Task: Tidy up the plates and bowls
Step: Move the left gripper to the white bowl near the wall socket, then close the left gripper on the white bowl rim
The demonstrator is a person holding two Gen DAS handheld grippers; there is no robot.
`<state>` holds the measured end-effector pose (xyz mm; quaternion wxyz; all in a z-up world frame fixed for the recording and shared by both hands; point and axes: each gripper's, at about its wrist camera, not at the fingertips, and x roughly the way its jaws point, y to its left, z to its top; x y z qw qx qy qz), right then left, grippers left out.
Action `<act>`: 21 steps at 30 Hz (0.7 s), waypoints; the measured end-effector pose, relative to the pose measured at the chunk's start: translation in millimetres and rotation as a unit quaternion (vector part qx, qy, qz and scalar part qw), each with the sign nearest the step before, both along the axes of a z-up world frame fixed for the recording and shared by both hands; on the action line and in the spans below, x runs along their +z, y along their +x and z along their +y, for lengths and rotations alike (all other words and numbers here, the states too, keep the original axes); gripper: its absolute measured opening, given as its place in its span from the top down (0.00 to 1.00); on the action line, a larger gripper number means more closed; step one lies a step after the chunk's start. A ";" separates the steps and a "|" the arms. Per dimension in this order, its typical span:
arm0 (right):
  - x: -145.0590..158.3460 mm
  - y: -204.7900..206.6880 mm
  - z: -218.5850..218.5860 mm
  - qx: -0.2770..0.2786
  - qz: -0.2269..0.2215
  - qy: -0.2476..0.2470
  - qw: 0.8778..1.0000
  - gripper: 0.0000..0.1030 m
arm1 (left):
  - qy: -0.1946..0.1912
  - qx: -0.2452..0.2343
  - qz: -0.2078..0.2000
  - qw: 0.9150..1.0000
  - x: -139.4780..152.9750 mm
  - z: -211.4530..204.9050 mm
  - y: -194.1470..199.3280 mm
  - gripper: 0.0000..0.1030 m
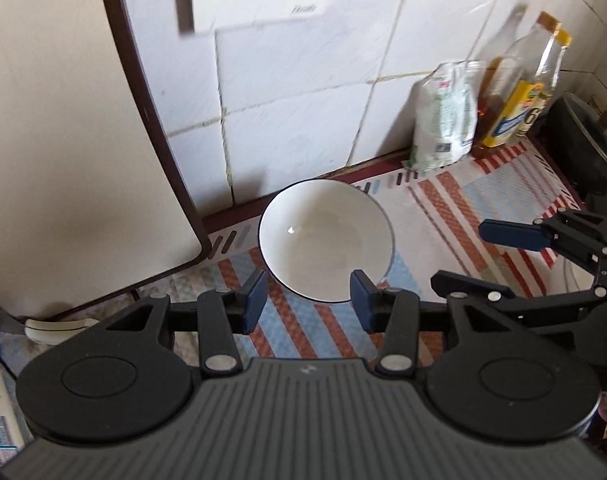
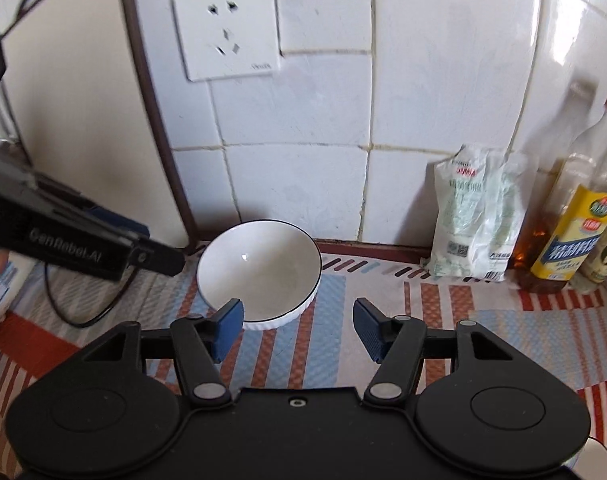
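a: on the striped mat, by the tiled wall, i see 1 white bowl.
b: and my 2 tools?
a: left gripper and right gripper both hang above it, jaws apart, gripping nothing.

The bowl looks like glossy glazed ceramic, catching a bright glint inside, ribbed on its outer wall. Beneath it lies a woven striped mat, matt and coarse; the wall tiles are smooth, slightly shiny.
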<state>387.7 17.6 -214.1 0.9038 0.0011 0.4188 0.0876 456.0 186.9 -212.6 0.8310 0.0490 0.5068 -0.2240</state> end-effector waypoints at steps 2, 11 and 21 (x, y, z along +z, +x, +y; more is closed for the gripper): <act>-7.5 7.8 0.2 0.000 0.003 0.007 1.000 0.36 | 0.002 0.007 0.008 1.000 -10.9 0.1 6.0 0.58; -40.7 39.5 -4.5 -0.042 0.050 0.058 0.996 0.37 | 0.035 0.028 0.016 0.999 -47.5 -0.2 28.1 0.57; -77.6 79.4 -7.6 -0.109 0.120 0.109 0.981 0.61 | -0.021 0.039 0.048 0.998 -75.4 3.3 51.9 0.68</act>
